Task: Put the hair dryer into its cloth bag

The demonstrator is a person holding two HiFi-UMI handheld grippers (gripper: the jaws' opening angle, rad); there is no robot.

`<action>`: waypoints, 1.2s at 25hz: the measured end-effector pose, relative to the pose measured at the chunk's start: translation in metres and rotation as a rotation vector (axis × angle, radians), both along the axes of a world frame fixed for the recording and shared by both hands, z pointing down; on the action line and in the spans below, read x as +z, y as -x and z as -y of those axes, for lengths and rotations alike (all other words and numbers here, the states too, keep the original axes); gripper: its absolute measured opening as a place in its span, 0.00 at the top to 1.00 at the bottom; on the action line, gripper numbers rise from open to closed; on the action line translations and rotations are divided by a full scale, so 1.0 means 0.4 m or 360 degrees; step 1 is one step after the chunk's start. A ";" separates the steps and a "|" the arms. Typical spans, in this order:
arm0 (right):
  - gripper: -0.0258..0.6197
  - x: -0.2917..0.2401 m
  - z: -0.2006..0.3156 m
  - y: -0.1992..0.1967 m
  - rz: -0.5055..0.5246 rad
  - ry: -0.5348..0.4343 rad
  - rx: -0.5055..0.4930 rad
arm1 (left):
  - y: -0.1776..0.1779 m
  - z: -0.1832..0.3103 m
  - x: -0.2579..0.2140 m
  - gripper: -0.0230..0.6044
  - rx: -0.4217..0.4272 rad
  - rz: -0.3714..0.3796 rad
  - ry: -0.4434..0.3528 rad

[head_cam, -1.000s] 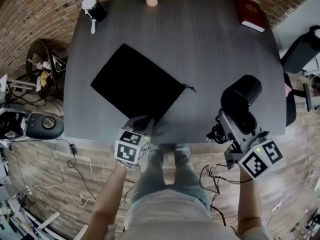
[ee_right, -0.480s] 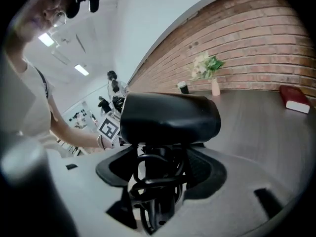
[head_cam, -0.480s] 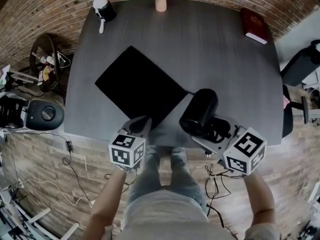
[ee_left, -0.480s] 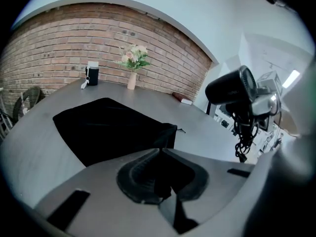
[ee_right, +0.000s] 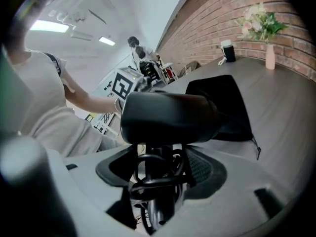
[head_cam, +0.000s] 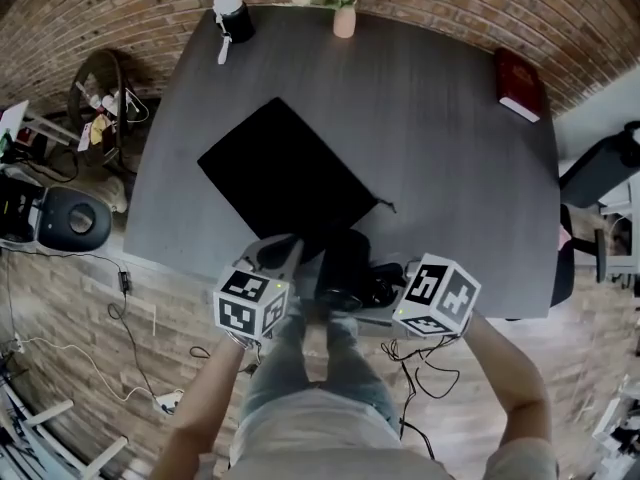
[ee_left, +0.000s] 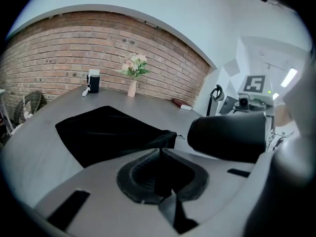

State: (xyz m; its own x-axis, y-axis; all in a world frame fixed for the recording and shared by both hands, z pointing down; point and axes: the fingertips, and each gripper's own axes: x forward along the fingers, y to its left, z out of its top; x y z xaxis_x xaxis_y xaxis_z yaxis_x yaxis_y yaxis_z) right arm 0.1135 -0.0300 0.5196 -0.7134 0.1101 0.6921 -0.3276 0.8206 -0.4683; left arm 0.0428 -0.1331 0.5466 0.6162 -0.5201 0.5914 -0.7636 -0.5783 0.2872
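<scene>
At the 6 o'clock edge of the table (head_cam: pixel 450 168): left gripper (head_cam: pixel 285 248) pinched shut on the mouth corner of the cloth bag (head_cam: pixel 285 173). Right gripper (ee_right: pixel 159 169) clamped on the handle of the hair dryer (head_cam: pixel 343 263) — dryer just at 3 o'clock of that pinch. Bag's long axis runs 11–5 — judged entry toward 11 o'clock.

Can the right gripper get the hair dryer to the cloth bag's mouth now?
Probably yes: the hair dryer in the right gripper sits beside the cloth bag's near edge, which the left gripper pinches; nothing lies between.

The right tool (head_cam: pixel 375 303) holds the hair dryer (head_cam: pixel 343 263) beside the cloth bag (head_cam: pixel 280 173), perhaps touching it.
</scene>
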 end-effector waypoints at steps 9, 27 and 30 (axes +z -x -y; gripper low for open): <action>0.52 0.064 0.010 0.029 -0.0197 0.0119 -0.0163 | 0.004 0.000 -0.029 0.94 0.0059 -0.0036 -0.0023; 0.52 0.155 0.117 0.043 -0.0369 0.0165 -0.0005 | 0.005 -0.008 -0.046 0.94 0.0132 0.0043 -0.0112; 0.52 0.166 0.141 0.042 -0.0412 0.0148 0.0056 | 0.009 -0.007 -0.052 0.94 0.0135 0.0042 -0.0130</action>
State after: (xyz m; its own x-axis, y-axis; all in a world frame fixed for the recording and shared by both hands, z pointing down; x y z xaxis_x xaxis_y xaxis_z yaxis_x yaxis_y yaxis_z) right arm 0.0968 -0.0865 0.5860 -0.5188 0.1599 0.8398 -0.4739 0.7638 -0.4382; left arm 0.0392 -0.1302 0.5257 0.6448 -0.5140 0.5657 -0.7178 -0.6615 0.2172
